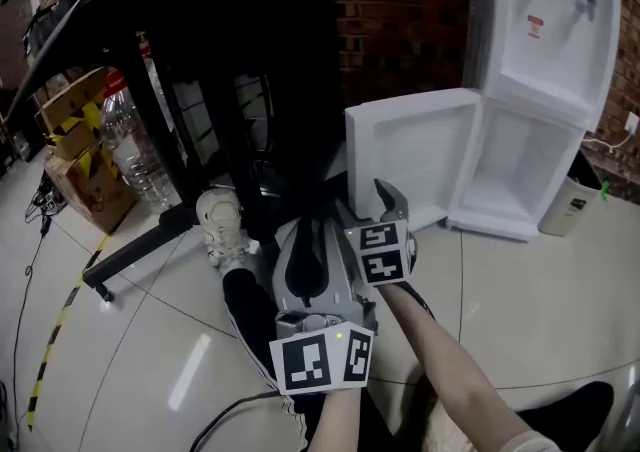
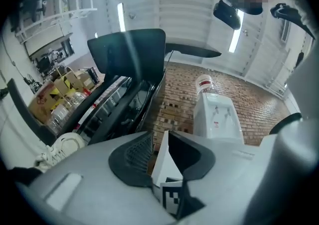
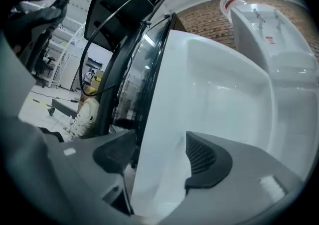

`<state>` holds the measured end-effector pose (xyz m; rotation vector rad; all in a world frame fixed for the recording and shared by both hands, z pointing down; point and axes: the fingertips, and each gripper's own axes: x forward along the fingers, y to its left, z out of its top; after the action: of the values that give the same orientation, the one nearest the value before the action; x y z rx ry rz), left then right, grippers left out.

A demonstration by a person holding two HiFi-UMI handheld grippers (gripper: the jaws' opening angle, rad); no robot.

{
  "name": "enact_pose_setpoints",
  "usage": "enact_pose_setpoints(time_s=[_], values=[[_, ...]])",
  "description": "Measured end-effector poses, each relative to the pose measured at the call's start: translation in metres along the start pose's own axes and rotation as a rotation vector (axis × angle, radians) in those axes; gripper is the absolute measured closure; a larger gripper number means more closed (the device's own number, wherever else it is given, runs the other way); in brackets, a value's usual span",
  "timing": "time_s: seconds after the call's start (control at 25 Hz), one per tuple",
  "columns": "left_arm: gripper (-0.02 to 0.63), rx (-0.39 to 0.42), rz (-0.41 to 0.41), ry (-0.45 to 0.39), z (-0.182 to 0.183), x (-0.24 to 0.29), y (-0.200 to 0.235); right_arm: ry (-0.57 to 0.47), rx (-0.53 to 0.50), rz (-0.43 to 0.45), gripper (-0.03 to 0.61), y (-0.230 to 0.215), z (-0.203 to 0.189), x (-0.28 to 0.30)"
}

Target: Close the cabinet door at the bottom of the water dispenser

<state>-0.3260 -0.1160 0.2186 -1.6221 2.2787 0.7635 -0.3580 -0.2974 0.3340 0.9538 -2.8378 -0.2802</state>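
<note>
Centre frame, the cabinet door [image 3: 214,94] edge is straddled, ungripped, by the wide-spread right gripper [image 3: 159,154]; slippage is risked. The left gripper [image 2: 154,154] is held agape, empty.

Matte grey plastic shells on both the left tongs [image 2: 158,155] and right tongs [image 3: 159,158], chunky and rounded. Black ribbed pads [image 3: 202,157] set into the inner faces of the jaws. White marker cube [image 1: 322,360] with black square codes on the back of each. Lower down, black trousers [image 1: 250,325] with a white side stripe, plus a white lace-up sneaker [image 1: 222,225].
</note>
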Motion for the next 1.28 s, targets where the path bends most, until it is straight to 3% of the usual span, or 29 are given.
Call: enact_pose_setpoints(time_s=[0.12,0.28,0.44,0.68,0.88,1.04,1.28], values=[[0.512,0.006,0.004,-0.007,0.003,-0.001,0.006,0.003,-0.056,-0.011,0.320,0.001,-0.007,0.003],[0.512,-0.017,0.038,0.011,-0.003,-0.004,0.017,-0.004,-0.138,-0.010,0.321,0.003,-0.005,-0.009],[0.517,-0.003,-0.026,0.056,-0.014,-0.001,0.003,0.000,-0.178,0.023,0.322,0.005,-0.007,-0.040],[0.541,0.098,-0.132,0.157,-0.048,0.003,-0.032,0.020,-0.088,0.074,0.357,-0.009,-0.019,-0.104],[0.546,0.080,-0.160,0.229,-0.082,-0.008,-0.048,0.098,-0.042,0.096,0.352,-0.034,-0.033,-0.151],[0.554,0.125,-0.217,0.253,-0.091,-0.014,-0.065,0.123,-0.016,0.049,0.345,-0.057,-0.040,-0.181],[0.557,0.143,-0.222,0.275,-0.098,-0.017,-0.067,0.110,0.002,-0.119,0.360,-0.089,-0.049,-0.220]])
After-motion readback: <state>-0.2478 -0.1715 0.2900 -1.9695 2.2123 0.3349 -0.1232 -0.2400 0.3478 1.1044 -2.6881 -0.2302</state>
